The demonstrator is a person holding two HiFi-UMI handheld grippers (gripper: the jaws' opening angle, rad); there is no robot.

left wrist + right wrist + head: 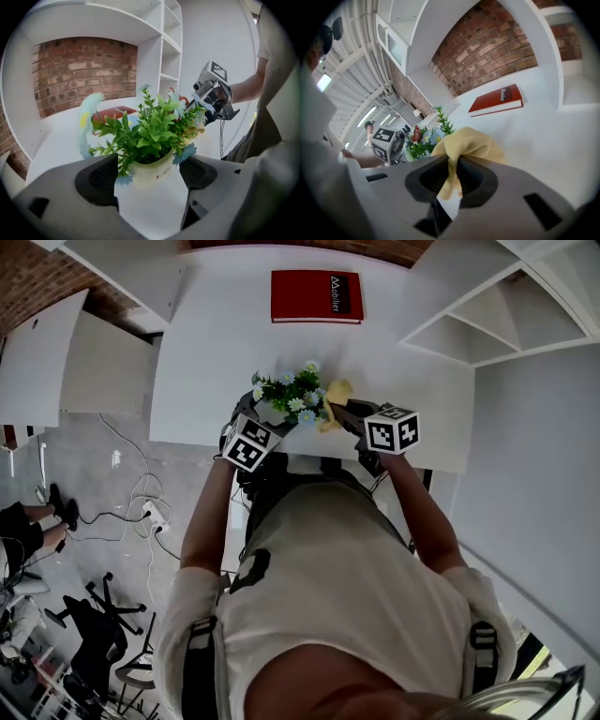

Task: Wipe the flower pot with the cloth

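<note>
A small cream flower pot (272,412) with green leaves and pale blue flowers (293,393) stands near the front edge of the white table (422,381). My left gripper (257,414) is open, its jaws wide on either side of the pot (152,171); the pads do not press on it. My right gripper (337,411) is just right of the plant, shut on a yellow cloth (336,393). In the right gripper view the cloth (471,145) bunches out of the closed jaws of the right gripper (452,176), with the plant (423,139) to the left behind it.
A red book (316,295) lies at the far side of the table. White shelves (487,315) stand at the right, a brick wall behind. Cables and office chairs (94,615) are on the floor at the left.
</note>
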